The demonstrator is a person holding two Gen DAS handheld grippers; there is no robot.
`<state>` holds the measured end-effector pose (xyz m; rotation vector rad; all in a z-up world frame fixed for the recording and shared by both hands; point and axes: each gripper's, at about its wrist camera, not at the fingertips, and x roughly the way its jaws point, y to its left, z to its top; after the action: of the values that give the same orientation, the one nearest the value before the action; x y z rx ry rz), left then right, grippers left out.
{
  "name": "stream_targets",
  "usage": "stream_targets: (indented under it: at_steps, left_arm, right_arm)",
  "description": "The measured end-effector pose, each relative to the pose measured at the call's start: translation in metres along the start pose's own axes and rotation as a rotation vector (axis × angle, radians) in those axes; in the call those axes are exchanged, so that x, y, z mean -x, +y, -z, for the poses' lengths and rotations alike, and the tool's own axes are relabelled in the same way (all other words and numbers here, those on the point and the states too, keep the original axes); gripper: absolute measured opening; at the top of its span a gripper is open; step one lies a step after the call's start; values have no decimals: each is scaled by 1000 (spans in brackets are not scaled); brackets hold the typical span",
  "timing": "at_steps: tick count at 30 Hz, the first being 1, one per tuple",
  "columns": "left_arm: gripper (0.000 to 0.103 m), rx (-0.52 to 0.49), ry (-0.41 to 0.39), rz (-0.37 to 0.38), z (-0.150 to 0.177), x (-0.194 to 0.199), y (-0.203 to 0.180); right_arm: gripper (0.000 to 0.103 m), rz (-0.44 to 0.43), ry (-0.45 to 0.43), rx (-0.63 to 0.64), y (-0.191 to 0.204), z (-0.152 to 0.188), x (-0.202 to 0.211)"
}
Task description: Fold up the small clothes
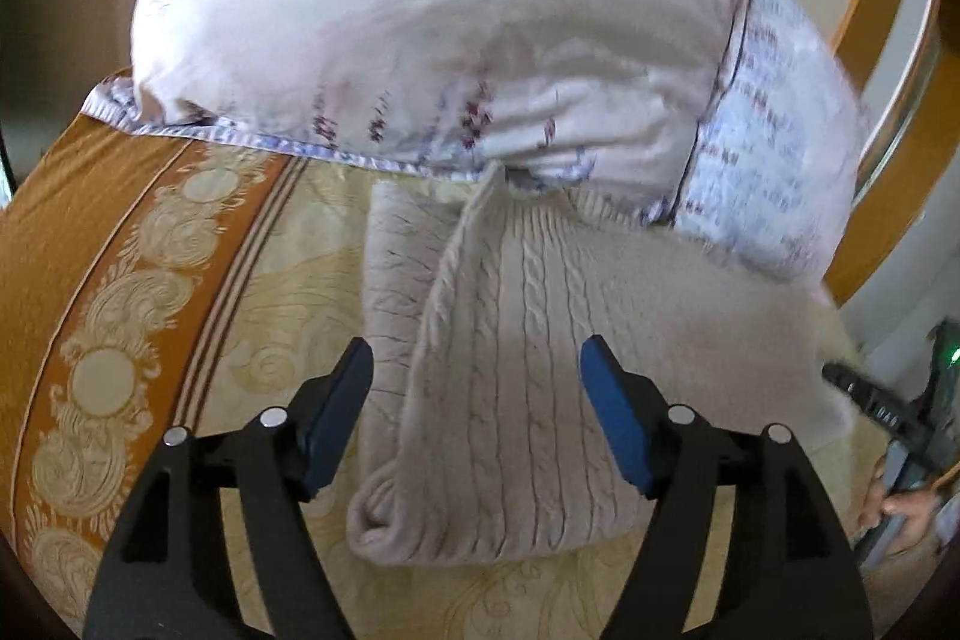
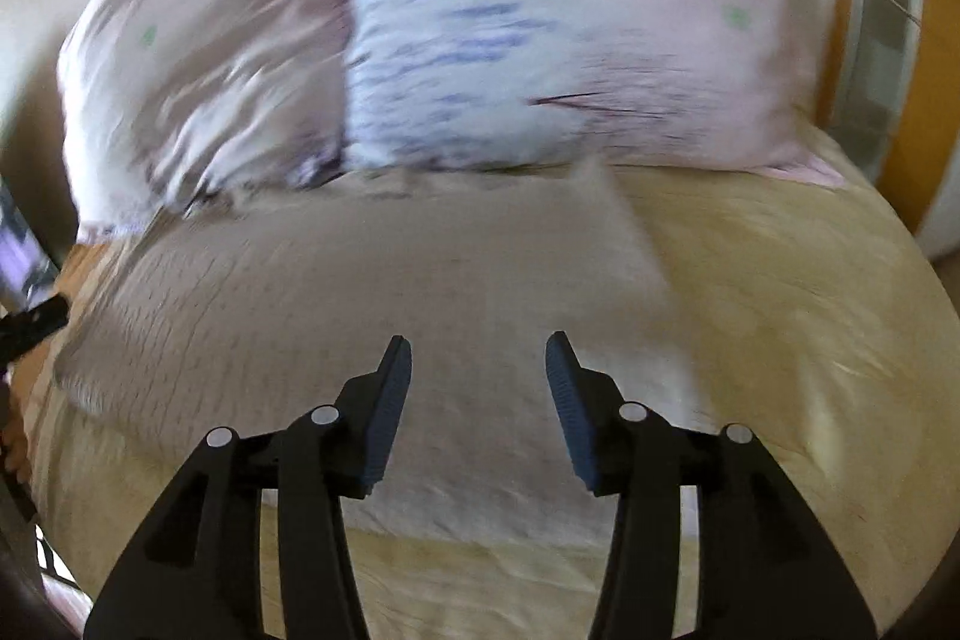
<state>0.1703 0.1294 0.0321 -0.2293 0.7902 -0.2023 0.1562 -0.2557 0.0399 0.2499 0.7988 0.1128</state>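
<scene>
A cream cable-knit sweater (image 1: 528, 340) lies on the bed, with one sleeve folded across its body and the cuff end (image 1: 384, 520) nearest me. My left gripper (image 1: 477, 346) is open and empty, hovering just above the folded sleeve. In the right wrist view the sweater (image 2: 360, 292) lies flat and blurred. My right gripper (image 2: 478, 340) is open and empty above it. The right gripper also shows in the left wrist view at the far right edge (image 1: 870, 400).
The bed cover (image 1: 120, 280) is cream with an orange patterned band on the left. Large white and blue patterned pillows (image 1: 420, 28) (image 2: 510, 40) lie just behind the sweater, touching its far edge. A wooden headboard (image 1: 888, 10) stands behind them.
</scene>
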Motion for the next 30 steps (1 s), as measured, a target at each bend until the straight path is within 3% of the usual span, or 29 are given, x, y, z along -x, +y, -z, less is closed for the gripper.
stream_targets:
  at_steps: [3, 8, 11, 15, 23, 30]
  left_arm:
    - [71, -19, 58, -79, 4, -19, -1]
    - [72, 3, 92, -119, 13, -29, 12]
    - [72, 89, 84, -58, 5, -25, 25]
    - [73, 205, 98, 22, -9, -30, 45]
    - [72, 301, 133, 116, -29, -49, 55]
    - [63, 300, 139, 121, -33, -59, 48]
  right_arm:
    - [49, 47, 91, 42, 11, 6, -24]
    - [50, 81, 90, 84, 19, 8, -18]
    - [51, 1, 61, 49, 26, -5, -11]
    - [55, -42, 57, 55, 52, -18, -22]
    - [59, 20, 72, 98, 73, -16, -45]
    - [60, 32, 50, 109, 74, -15, -45]
